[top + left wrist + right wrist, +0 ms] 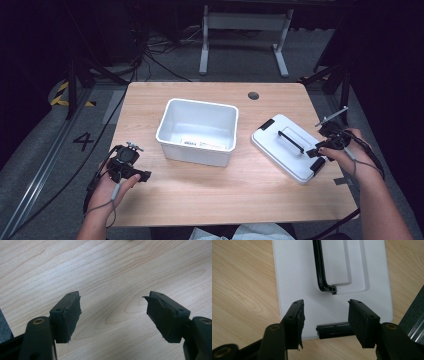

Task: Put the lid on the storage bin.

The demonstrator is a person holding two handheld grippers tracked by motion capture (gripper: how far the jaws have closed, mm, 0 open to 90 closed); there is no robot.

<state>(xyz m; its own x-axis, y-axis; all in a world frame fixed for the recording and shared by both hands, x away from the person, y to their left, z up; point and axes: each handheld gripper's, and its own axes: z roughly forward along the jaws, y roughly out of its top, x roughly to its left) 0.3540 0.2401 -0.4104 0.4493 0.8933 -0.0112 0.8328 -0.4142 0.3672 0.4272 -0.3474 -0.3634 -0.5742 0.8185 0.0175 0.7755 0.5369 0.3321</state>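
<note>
We held the right hand-held gripper (320, 148) low over the near end of the white lid (287, 146), jaws parted astride its black end latch (333, 330), grasping nothing. The lid lay flat on the bench (210, 195), just right of the white bin (198, 131) and close to the bench's right edge. Our left hand-held gripper (131, 172), also spread and empty, hovered over bare wood left of the bin.
</note>
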